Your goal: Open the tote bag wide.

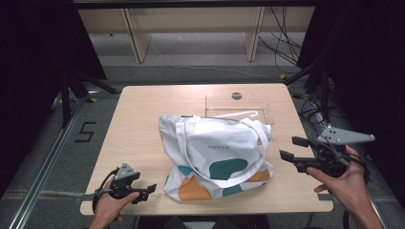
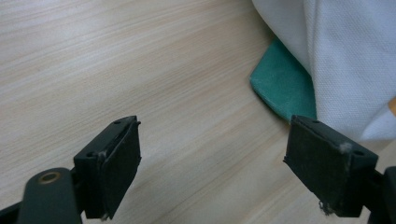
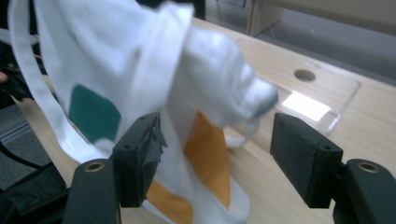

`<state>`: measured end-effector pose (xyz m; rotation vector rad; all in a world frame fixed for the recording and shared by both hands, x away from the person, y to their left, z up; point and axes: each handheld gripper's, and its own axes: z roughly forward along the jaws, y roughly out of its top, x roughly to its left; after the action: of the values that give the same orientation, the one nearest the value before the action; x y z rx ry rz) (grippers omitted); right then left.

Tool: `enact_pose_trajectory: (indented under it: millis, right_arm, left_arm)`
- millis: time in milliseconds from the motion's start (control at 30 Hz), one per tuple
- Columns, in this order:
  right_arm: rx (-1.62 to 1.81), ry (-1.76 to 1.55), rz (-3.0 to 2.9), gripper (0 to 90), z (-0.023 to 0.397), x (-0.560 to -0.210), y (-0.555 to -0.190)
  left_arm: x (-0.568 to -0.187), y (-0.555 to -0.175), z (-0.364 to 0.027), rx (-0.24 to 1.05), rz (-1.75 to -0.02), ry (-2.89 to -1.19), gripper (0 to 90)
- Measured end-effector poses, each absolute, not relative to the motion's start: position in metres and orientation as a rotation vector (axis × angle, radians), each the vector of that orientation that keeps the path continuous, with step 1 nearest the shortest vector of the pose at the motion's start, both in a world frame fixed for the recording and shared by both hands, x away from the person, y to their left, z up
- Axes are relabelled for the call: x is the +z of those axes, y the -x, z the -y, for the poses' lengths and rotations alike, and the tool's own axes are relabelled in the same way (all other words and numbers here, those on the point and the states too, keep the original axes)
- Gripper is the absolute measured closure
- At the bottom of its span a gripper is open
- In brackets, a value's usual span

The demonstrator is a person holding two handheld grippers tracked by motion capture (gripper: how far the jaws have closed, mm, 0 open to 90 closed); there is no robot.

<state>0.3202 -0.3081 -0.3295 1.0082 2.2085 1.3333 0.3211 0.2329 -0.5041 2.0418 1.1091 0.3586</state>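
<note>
A white tote bag [image 1: 215,155] with teal and orange patches and long white handles lies in the middle of the wooden table [image 1: 143,114]. My left gripper [image 1: 149,191] rests low at the table's near left, open, its jaws pointing at the bag's lower left corner [image 2: 285,88] a short way off. My right gripper [image 1: 292,148] hovers open to the right of the bag, nothing between its jaws. In the right gripper view the bag [image 3: 140,79] fills the space ahead of the open jaws [image 3: 217,158].
A clear plastic tray [image 1: 239,107] sits behind the bag near the table's far edge, by a round hole [image 1: 236,96] in the tabletop. Bare wood lies left of the bag. Cables and shelf legs stand on the floor beyond.
</note>
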Motion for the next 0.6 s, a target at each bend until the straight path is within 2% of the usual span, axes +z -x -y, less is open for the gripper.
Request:
enact_pose_trajectory:
  millis: [267, 600]
  right_arm:
    - [1.349, -0.897, -2.288, 36.6, 0.28, -0.286, -0.347]
    - [1.236, -0.869, -2.434, 37.8, 0.236, -0.264, -0.386]
  left_arm:
    - [-0.504, -0.321, -0.233, 0.344, -1.107, -2.044, 17.2]
    - [-0.504, -0.321, -0.233, 0.341, -1.108, -2.04, 17.3]
